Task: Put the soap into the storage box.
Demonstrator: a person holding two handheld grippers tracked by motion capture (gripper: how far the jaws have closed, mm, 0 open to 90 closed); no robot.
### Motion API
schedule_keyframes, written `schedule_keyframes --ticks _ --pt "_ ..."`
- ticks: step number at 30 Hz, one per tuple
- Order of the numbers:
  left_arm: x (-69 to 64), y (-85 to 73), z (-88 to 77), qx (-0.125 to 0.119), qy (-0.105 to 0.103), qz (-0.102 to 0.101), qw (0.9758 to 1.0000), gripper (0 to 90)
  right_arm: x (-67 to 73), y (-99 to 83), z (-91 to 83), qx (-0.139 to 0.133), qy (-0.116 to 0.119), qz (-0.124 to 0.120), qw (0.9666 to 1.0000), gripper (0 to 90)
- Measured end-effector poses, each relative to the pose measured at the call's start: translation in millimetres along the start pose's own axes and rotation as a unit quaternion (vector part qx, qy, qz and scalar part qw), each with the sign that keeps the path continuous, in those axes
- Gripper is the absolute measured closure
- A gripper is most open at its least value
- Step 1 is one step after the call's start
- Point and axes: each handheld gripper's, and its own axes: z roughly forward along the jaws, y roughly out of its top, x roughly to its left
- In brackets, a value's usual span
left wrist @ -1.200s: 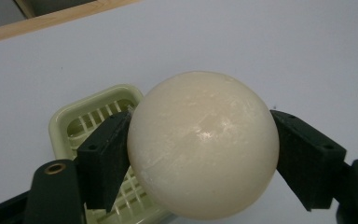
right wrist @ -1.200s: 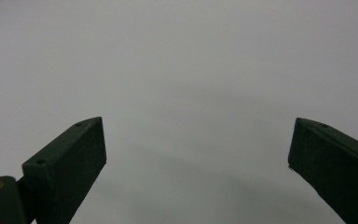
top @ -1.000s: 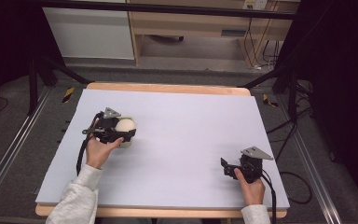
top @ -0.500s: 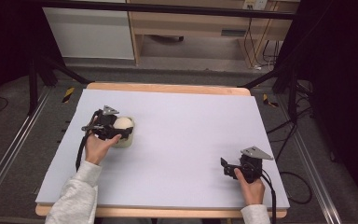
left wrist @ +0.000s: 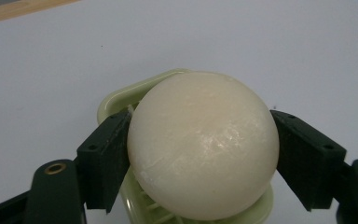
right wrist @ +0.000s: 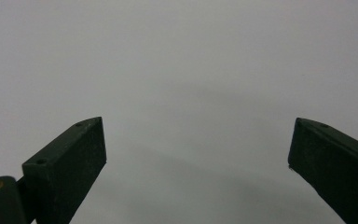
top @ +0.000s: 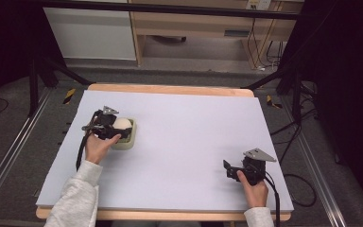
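While the right tool [top: 230, 170] is idling wide open, the left tool [left wrist: 200, 154] is clamping the soap [left wrist: 203, 144], now lowered onto its green dish [left wrist: 121, 100] on the bench [top: 194, 127], nearing release.

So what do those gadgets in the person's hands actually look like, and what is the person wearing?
Each hand holds a black device: the left gripper and right gripper both end in two blocky black jaws, carry a grey three-cornered plate on top and trail a black cable. A brass-coloured screw sits near the jaw base. The sleeves are light grey.
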Motion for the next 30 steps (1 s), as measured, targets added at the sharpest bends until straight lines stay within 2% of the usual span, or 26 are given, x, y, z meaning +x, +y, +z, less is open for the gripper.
schedule_keyframes --ticks 12,30 --pt "2.1 -3.1 11.5 0.015 0.005 -0.001 0.9999 24.1 0.6 -0.1 0.9 0.002 -0.002 -0.001 1.0000 4.6" --pt "3.2 -7.1 16.4 0.028 0.011 0.002 0.9995 24.0 1.5 0.3 1.4 0.003 -0.003 -0.002 1.0000 4.6"
